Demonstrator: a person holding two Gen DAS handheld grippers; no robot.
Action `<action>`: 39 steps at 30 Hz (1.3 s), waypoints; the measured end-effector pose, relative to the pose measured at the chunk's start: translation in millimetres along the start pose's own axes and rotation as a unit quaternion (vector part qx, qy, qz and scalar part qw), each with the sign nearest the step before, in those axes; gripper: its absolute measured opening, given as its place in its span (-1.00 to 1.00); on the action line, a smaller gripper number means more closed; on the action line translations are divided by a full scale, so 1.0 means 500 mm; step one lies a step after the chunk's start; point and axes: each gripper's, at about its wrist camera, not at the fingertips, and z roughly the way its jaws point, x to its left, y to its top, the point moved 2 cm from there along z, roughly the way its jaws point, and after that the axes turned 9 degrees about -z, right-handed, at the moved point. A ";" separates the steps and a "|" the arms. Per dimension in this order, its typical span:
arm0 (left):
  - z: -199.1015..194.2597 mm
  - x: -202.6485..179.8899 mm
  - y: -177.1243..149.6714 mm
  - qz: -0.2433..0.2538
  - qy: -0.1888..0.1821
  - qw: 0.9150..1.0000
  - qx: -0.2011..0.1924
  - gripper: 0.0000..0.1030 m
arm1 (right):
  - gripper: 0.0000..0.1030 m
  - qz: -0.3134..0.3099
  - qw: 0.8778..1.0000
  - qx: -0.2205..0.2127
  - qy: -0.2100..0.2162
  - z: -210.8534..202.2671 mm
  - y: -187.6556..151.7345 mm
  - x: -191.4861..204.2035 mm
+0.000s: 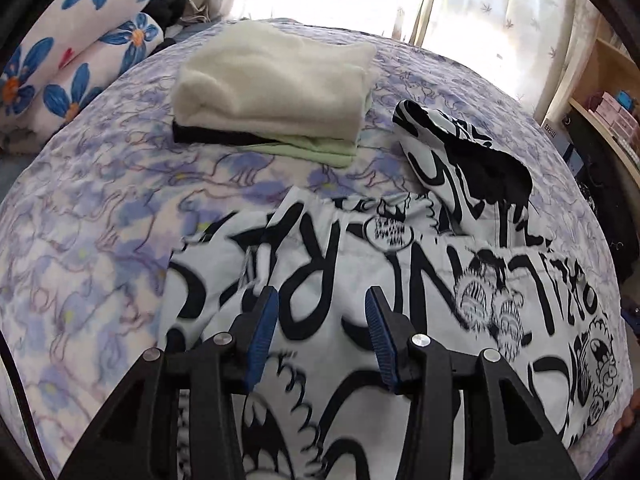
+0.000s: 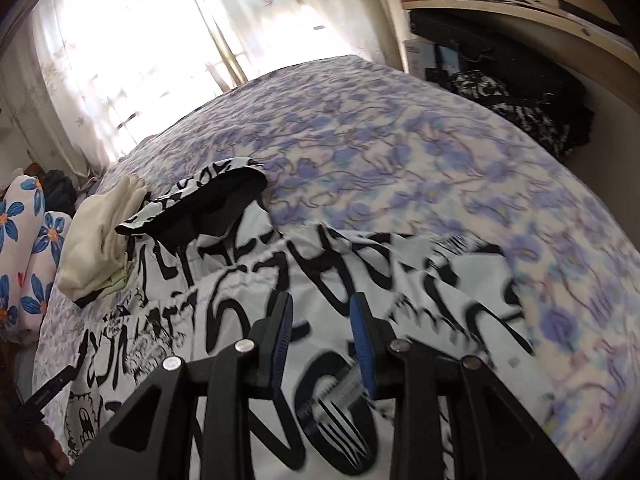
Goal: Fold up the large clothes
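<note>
Jacket (image 1: 360, 280) flat on bed (image 1: 100, 220), under open, empty left gripper (image 1: 322, 300)

Strong daylight is pouring through the curtains (image 1: 500, 12), blowing them out to white glare in both views. The bedspread (image 2: 400, 152) is bulging with fisheye distortion, dark vignetting is cutting the corners, and motion blur is smearing the printed garment (image 2: 420, 280).

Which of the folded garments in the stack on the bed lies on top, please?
The cream fleecy garment lies on top of the stack; the pale green one and the black one show only as edges beneath it.
</note>
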 end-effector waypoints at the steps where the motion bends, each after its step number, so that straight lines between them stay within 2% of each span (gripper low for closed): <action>1: 0.010 -0.010 0.016 0.004 0.000 1.000 0.000 -0.16 | -0.43 -0.003 1.000 0.002 0.008 0.014 0.017 0.009; 6: 0.043 -0.084 0.100 0.038 -0.009 0.999 0.001 -0.16 | -0.43 -0.025 0.999 -0.006 0.034 0.067 0.101 0.055; 12: 0.084 -0.224 0.210 0.107 -0.006 0.994 -0.029 -0.16 | -0.43 -0.081 0.995 -0.014 0.048 0.128 0.209 0.126; 17: 0.138 -0.326 0.293 0.125 -0.013 0.992 -0.030 -0.15 | -0.43 -0.106 0.992 -0.007 0.065 0.200 0.305 0.182; 21: 0.203 -0.390 0.335 0.131 -0.014 0.991 -0.017 -0.15 | -0.43 -0.114 0.991 0.012 0.070 0.283 0.369 0.217; 25: 0.276 -0.430 0.343 0.140 -0.011 0.990 -0.003 -0.15 | -0.43 -0.110 0.990 0.030 0.079 0.372 0.401 0.239; 30: 0.355 -0.449 0.330 0.146 -0.001 0.989 0.024 -0.15 | -0.43 -0.095 0.990 0.063 0.084 0.475 0.408 0.258; 35: 0.388 -0.448 0.302 0.159 0.000 0.986 0.044 -0.15 | -0.43 -0.105 0.986 0.100 0.088 0.524 0.392 0.274; 39: 0.390 -0.432 0.273 0.159 -0.014 0.985 0.061 -0.15 | -0.43 -0.142 0.979 0.124 0.078 0.528 0.352 0.273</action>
